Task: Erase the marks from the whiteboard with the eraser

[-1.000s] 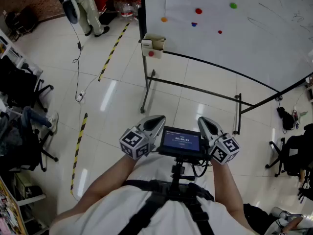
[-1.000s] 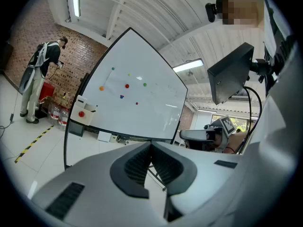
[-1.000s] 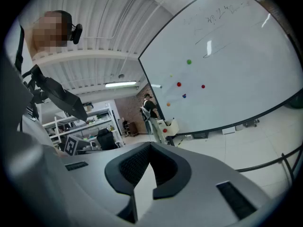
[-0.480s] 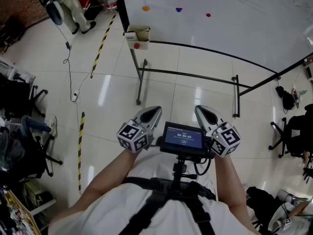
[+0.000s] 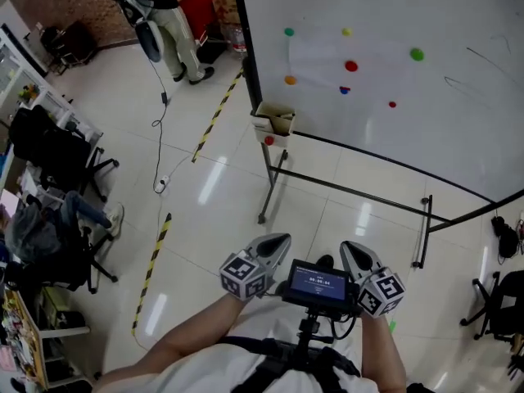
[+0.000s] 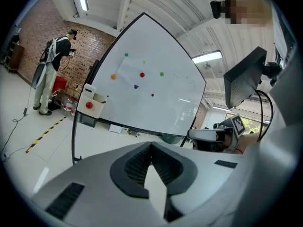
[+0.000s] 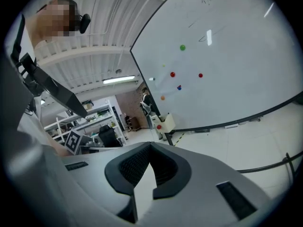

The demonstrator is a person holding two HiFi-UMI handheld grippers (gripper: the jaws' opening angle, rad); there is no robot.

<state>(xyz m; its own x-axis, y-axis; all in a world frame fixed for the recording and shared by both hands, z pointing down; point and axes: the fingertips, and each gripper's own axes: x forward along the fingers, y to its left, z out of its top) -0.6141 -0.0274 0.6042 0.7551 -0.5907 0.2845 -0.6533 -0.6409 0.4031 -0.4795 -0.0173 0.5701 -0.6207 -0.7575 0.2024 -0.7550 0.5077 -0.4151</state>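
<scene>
The whiteboard (image 5: 426,15) stands on a black frame ahead of me, up and to the right. It carries several coloured magnets, among them a red one (image 5: 351,66), and faint pen marks (image 5: 479,64) near its right side. A small cardboard box (image 5: 275,121) hangs at its lower left corner. No eraser can be made out. My left gripper (image 5: 282,238) and right gripper (image 5: 349,246) are held close to my body on either side of a small screen (image 5: 319,283), far from the board. Both are shut and empty. The board also fills the left gripper view (image 6: 151,98) and the right gripper view (image 7: 227,70).
A person (image 5: 168,11) stands at the far left of the board. Office chairs (image 5: 61,158) and clutter line the left wall, and another chair (image 5: 499,301) is at the right. Yellow-black tape (image 5: 214,115) and a cable (image 5: 160,137) lie on the tiled floor.
The head view has swung, so more of the whiteboard shows. Both grippers sit lower in the picture, still side by side with their jaws together.
</scene>
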